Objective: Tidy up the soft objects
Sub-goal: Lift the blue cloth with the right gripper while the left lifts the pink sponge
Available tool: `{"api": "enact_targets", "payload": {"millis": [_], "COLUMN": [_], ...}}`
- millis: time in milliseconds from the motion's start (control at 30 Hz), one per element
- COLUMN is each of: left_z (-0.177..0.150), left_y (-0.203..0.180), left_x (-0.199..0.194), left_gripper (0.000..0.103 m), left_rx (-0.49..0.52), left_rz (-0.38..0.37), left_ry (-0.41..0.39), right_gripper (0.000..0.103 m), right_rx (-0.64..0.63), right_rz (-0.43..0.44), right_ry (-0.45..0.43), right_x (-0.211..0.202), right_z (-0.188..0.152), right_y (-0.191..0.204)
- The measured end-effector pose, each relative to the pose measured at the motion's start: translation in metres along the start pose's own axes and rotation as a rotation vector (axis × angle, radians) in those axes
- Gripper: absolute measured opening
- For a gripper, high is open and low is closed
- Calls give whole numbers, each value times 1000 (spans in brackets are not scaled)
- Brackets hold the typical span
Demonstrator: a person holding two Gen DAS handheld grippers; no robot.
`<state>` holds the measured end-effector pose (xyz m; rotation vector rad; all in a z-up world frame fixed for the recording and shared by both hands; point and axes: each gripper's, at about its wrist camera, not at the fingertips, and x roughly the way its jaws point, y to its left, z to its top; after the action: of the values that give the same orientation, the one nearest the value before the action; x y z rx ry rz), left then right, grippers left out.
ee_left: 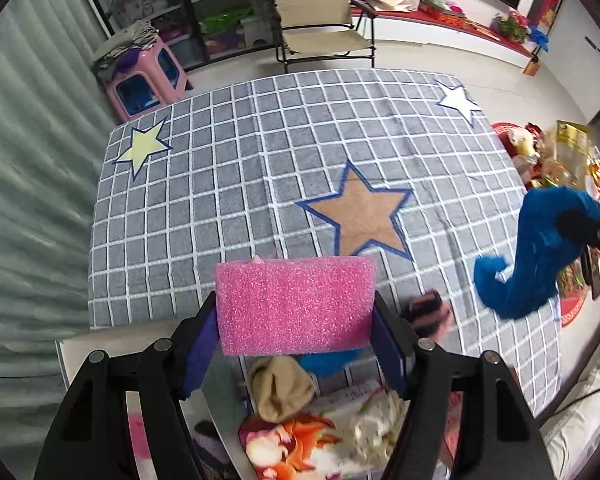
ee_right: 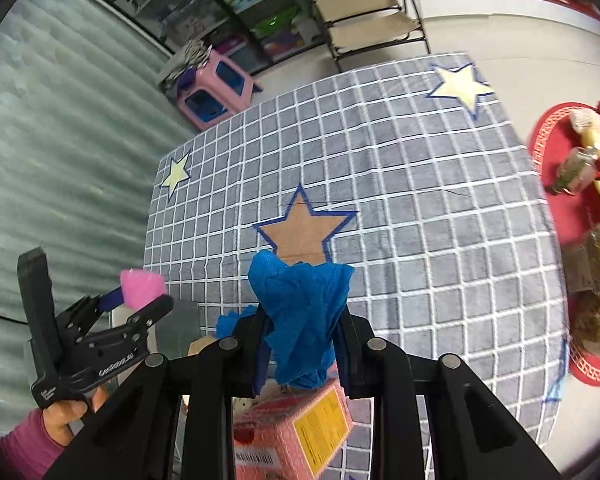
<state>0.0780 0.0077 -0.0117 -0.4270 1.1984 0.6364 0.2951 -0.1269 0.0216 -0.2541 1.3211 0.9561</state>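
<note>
Right wrist only: pink box below right gripper clamped on blue cloth; left gripper pinching pink sponge.

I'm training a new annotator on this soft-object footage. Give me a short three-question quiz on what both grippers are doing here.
1. True or false: the left gripper holds a pink rectangular foam sponge.
2. What does the right gripper hold? A) crumpled blue cloth B) tan sock C) pink carton
3. Fill in: the large star at the middle of the grey checked blanket is ____ with a blue outline.

Key: 1 true; 2 A, the crumpled blue cloth; 3 brown.
</note>
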Motion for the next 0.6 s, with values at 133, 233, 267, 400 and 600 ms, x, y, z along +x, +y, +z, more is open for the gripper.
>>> {"api": "enact_targets", "payload": {"millis": [133, 233, 267, 400, 600], "left_z": [-19, -36, -40, -60, -90], "left_y": [-4, -7, -7, -12, -15], "left_x": [-18, -33, -36, -52, -66], "left_gripper": [73, 73, 73, 73, 73], "left_rx": [28, 50, 54, 94, 141], "left_rz": [-19, -37, -44, -52, -78], "left_ry": [-15, -24, -25, -41, -43], "right_gripper": [29, 29, 29, 29, 29], "right_rx": [30, 45, 50, 66, 80], "right_rz": [-28, -52, -62, -100, -138], "right_ry": [-36, -56, -62, -89, -88], "right_x": [-20, -36, -42, -60, -72], "right_z": [-16, -30, -35, -54, -87], "right_y": [-6, -8, -9, -12, -10]}}
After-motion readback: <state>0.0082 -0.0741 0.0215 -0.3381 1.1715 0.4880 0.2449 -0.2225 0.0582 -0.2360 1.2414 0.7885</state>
